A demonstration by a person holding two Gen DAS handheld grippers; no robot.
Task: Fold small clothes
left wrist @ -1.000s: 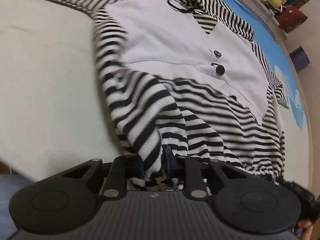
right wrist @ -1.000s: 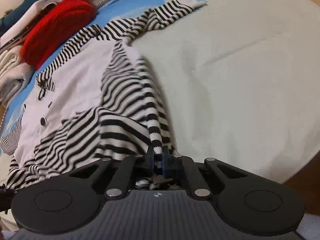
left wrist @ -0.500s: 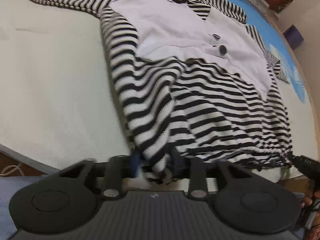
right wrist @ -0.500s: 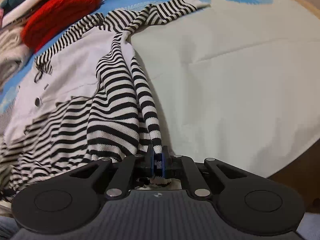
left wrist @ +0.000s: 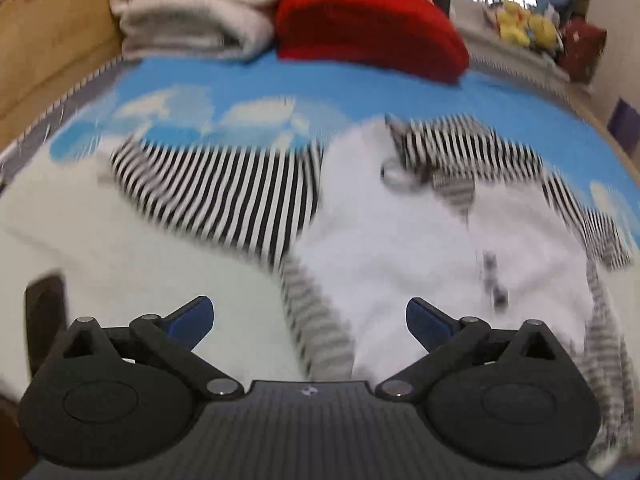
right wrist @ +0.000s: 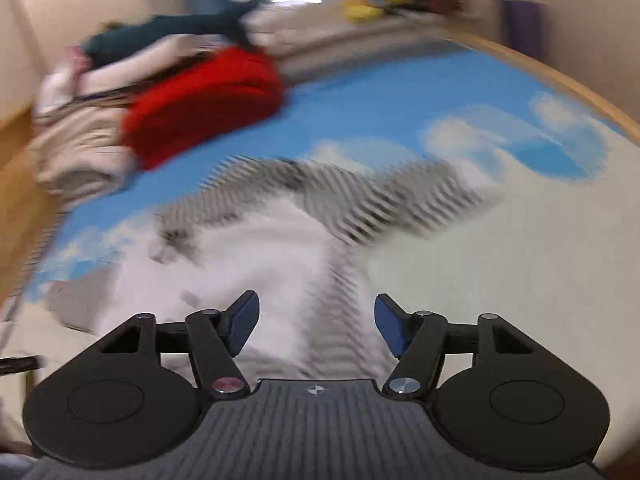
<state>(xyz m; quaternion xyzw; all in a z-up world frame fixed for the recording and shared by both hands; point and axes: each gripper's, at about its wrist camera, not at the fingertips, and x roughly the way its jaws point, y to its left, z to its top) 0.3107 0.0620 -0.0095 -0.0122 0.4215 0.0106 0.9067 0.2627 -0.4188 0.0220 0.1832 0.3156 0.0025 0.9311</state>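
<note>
A small black-and-white striped top with a white front panel [left wrist: 400,248] lies flat on the bed, one sleeve [left wrist: 224,192] stretched out to the left. My left gripper [left wrist: 310,318] is open and empty above its left side seam. In the right wrist view the same top [right wrist: 272,256] lies ahead with a striped sleeve [right wrist: 392,200] out to the right. My right gripper [right wrist: 316,326] is open and empty over the right side seam. Both views are motion-blurred.
A red folded garment [left wrist: 368,28] and a stack of cream towels [left wrist: 192,12] sit at the far end of the blue cloud-print sheet [left wrist: 224,92]. Yellow plush toys [left wrist: 524,24] stand at the back right. The bed's wooden edge [right wrist: 580,92] curves along the right.
Both grippers let go of the striped hem and opened. They have moved forward over the top and tilted up, so the far end of the bed now shows.
</note>
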